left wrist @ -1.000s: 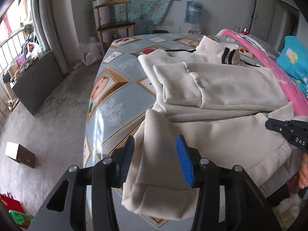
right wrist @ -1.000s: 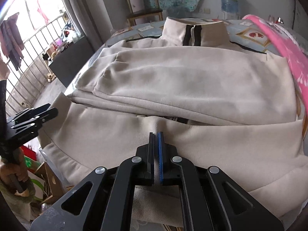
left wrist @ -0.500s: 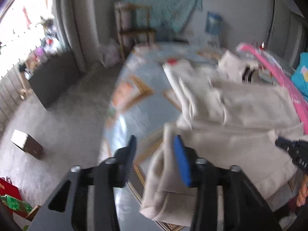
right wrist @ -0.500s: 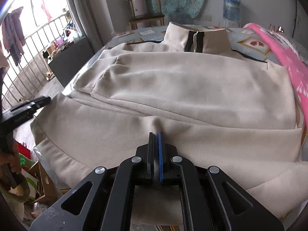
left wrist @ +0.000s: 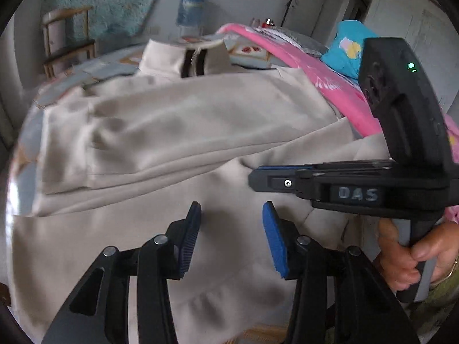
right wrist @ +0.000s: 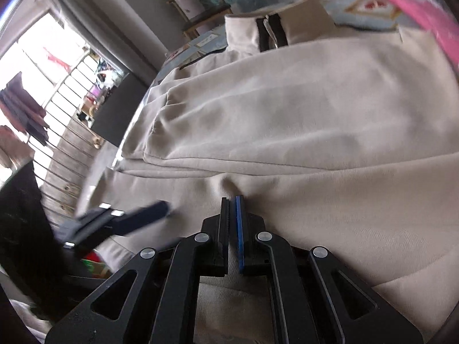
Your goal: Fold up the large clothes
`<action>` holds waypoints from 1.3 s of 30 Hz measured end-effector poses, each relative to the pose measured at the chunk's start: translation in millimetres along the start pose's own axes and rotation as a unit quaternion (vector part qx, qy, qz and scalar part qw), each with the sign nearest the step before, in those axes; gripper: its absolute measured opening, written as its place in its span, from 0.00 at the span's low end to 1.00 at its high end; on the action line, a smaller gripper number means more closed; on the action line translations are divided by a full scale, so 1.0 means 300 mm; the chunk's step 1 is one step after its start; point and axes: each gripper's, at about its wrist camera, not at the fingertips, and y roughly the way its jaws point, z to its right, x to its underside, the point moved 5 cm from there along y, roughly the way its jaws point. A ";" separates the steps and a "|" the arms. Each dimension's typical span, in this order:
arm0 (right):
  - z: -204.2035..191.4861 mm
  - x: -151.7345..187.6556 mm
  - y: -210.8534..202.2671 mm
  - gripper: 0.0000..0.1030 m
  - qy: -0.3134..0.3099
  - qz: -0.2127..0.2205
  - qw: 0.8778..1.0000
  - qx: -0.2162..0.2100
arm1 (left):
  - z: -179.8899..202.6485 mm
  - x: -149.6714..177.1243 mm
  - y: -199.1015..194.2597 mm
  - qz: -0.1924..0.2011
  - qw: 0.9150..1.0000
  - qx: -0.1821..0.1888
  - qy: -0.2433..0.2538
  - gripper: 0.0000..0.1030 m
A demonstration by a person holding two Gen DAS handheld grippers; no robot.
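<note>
A large beige zip jacket point(left wrist: 178, 120) lies on the bed, collar point(left wrist: 183, 57) at the far end and sleeves folded across the body. My left gripper point(left wrist: 231, 229) is open and empty, just above the jacket's near hem part. My right gripper point(right wrist: 231, 215) is shut on a pinch of the jacket's lower fabric point(right wrist: 344, 200). In the left wrist view the right gripper point(left wrist: 258, 179) shows from the side, close at the right. In the right wrist view the left gripper point(right wrist: 160, 209) shows blurred at the left.
A pink blanket point(left wrist: 324, 83) and a blue cushion point(left wrist: 344, 48) lie along the bed's right side. A wooden chair point(left wrist: 66, 43) and a water bottle point(left wrist: 189, 8) stand by the far wall. A railed window point(right wrist: 51, 109) is at the left.
My left gripper has swung from the bed's left edge to the right, over the jacket and close to the right gripper. The right gripper stays shut on the fabric and has tilted.
</note>
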 end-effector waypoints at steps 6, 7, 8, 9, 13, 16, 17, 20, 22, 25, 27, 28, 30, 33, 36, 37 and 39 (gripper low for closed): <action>0.042 -0.009 0.002 0.04 0.045 -0.022 0.997 -0.053 | 0.000 -0.044 0.037 -0.010 1.000 0.022 -0.006 0.42; 0.043 -0.008 0.002 0.04 0.048 -0.023 0.997 -0.056 | 0.003 -0.042 0.045 -0.012 1.000 0.022 -0.006 0.42; 0.045 -0.008 0.001 0.04 0.050 -0.024 0.997 -0.060 | 0.003 -0.041 0.050 -0.013 1.000 0.023 -0.008 0.42; 0.046 -0.007 -0.001 0.05 0.050 -0.025 0.996 -0.063 | 0.002 -0.038 0.051 -0.013 1.000 0.025 -0.011 0.42; 0.059 -0.010 -0.043 0.18 0.051 -0.024 0.996 -0.067 | 0.005 -0.040 0.048 -0.015 1.000 0.019 -0.013 0.42; 0.091 -0.024 -0.131 0.26 0.051 -0.002 0.996 -0.068 | 0.014 -0.040 0.050 -0.018 1.000 0.007 -0.001 0.42; 0.111 -0.031 -0.182 0.28 0.050 0.012 0.997 -0.061 | 0.016 -0.040 0.051 -0.019 1.000 0.005 0.002 0.42; 0.201 -0.049 -0.333 0.39 0.058 0.059 0.996 -0.013 | 0.019 -0.038 0.052 -0.018 1.000 0.002 0.006 0.42; 0.298 -0.053 -0.453 0.45 0.076 0.096 0.992 0.038 | 0.017 -0.038 0.052 -0.018 1.000 0.003 0.005 0.42; 0.415 -0.031 -0.528 0.48 0.099 0.103 0.986 0.090 | 0.017 -0.037 0.051 -0.015 1.000 0.002 0.005 0.42; 0.464 -0.014 -0.508 0.48 0.108 0.079 0.985 0.113 | 0.017 -0.036 0.052 -0.012 1.000 0.001 0.007 0.42; 0.474 -0.007 -0.485 0.48 0.104 0.065 0.986 0.116 | 0.017 -0.035 0.051 -0.011 1.000 0.001 0.008 0.42; 0.475 -0.008 -0.450 0.48 0.088 0.052 0.987 0.127 | 0.019 -0.035 0.051 -0.009 1.000 0.000 0.010 0.42; 0.467 -0.030 -0.417 0.40 0.057 0.059 0.984 0.155 | 0.022 -0.034 0.052 -0.005 1.000 -0.002 0.014 0.42; 0.482 -0.052 -0.375 0.28 0.056 0.061 0.986 0.146 | 0.028 -0.037 0.056 -0.001 1.000 -0.006 0.023 0.42; 0.486 -0.052 -0.362 0.18 0.054 0.060 0.986 0.145 | 0.030 -0.038 0.058 0.001 1.000 -0.007 0.027 0.42; 0.482 -0.050 -0.358 0.06 0.044 0.062 0.986 0.149 | 0.033 -0.039 0.061 0.005 0.999 -0.009 0.033 0.42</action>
